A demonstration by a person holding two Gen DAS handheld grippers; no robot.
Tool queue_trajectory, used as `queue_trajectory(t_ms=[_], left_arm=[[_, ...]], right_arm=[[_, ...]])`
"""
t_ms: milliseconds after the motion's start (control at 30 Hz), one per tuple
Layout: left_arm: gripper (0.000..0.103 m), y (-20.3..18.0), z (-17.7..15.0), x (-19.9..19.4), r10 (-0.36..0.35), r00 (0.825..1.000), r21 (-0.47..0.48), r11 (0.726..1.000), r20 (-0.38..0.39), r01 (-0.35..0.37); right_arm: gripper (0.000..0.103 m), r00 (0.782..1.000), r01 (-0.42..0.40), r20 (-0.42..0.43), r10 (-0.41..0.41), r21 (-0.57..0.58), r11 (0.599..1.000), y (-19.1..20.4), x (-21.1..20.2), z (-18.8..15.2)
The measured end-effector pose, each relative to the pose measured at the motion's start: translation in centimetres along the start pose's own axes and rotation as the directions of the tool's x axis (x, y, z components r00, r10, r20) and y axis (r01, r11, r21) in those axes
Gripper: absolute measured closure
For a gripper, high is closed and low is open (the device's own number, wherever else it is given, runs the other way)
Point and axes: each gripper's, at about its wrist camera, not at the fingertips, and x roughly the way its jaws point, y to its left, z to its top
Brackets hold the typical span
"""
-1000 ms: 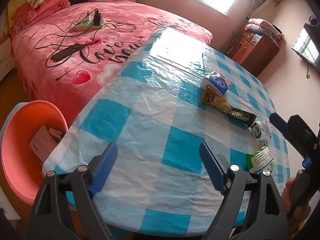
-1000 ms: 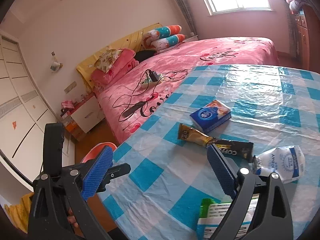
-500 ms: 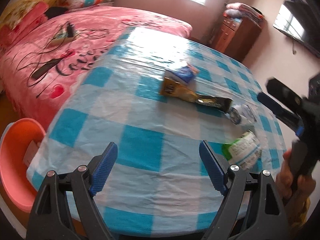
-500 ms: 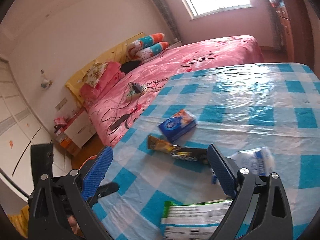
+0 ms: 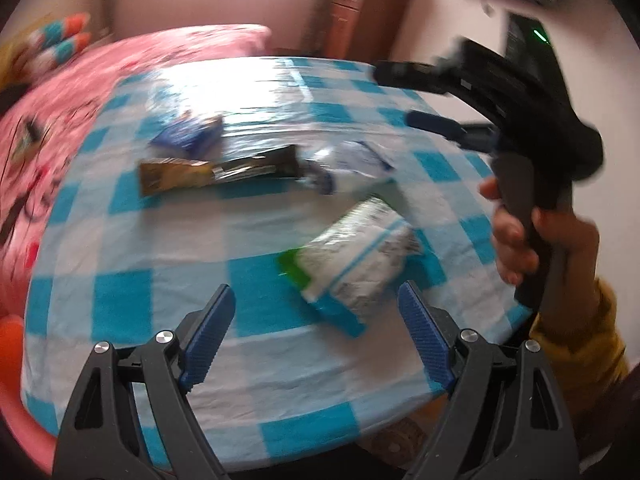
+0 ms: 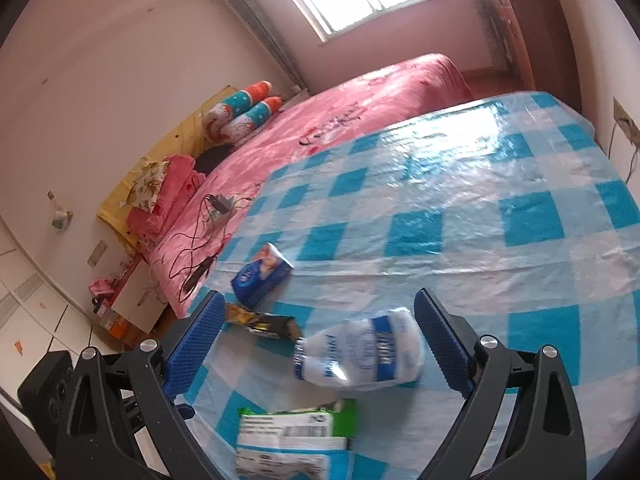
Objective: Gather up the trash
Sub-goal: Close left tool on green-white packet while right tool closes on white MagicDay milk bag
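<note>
Trash lies on a blue-and-white checked table (image 5: 168, 240). A green-and-white bag (image 5: 356, 256) lies just ahead of my open, empty left gripper (image 5: 318, 336). A crumpled white-and-blue bag (image 6: 360, 352) sits between the open fingers of my right gripper (image 6: 316, 344). A dark brown coffee wrapper (image 5: 220, 170) and a blue box (image 6: 262, 274) lie further left. The green-and-white bag also shows in the right wrist view (image 6: 294, 436), below the crumpled bag. The right gripper appears in the left wrist view (image 5: 436, 124), held above the table's right side.
A pink bed (image 6: 360, 104) with cables and a charger (image 6: 218, 202) runs along the table's far side. An orange bin's rim (image 5: 12, 344) shows at the left edge. A brown dresser (image 5: 360, 12) stands behind the table.
Both grippers swung right over the table. The left now faces the green-and-white bag; the right has come in around the crumpled white-and-blue bag. The left wrist view is motion-blurred.
</note>
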Motion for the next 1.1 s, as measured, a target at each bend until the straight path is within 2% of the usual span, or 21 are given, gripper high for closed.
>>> queue_trajectory(t_ms=[167,433,667,900,1100], left_arm=[[0.019,-2.1,0.8,1.8,0.000,0.999,0.103,0.995,-0.043,0.004],[0.019,-3.1,1.7,4.0,0.013,0.997,0.185,0.983,-0.079,0.002],[0.019,-3.1,2.5,5.2,0.015,0.997,0.193,0.981,-0.077,0.000],[0.019,-3.3,2.7,5.5,-0.010,0.998,0.187,0.982,-0.063,0.021],[0.019,-3.4,2.2,5.4,-0.029,0.997,0.186,0.982,-0.070,0.042]], right_arm=[[0.009,0.999,-0.004,-0.047,0.006,0.051,0.999,-1.6,0.0,0.1],[0.009,0.991,0.010,-0.130,-0.014,-0.027,1.000,-1.2,1.0,-0.7],[0.009,0.982,0.046,-0.172,-0.074,-0.165,0.985,1.0,2.4,-1.9],[0.009,0.969,0.134,-0.158,-0.191,-0.315,0.939,2.7,4.0,-2.9],[0.008,0.949,0.196,-0.159,-0.271,-0.373,0.907,2.9,5.7,-3.5]])
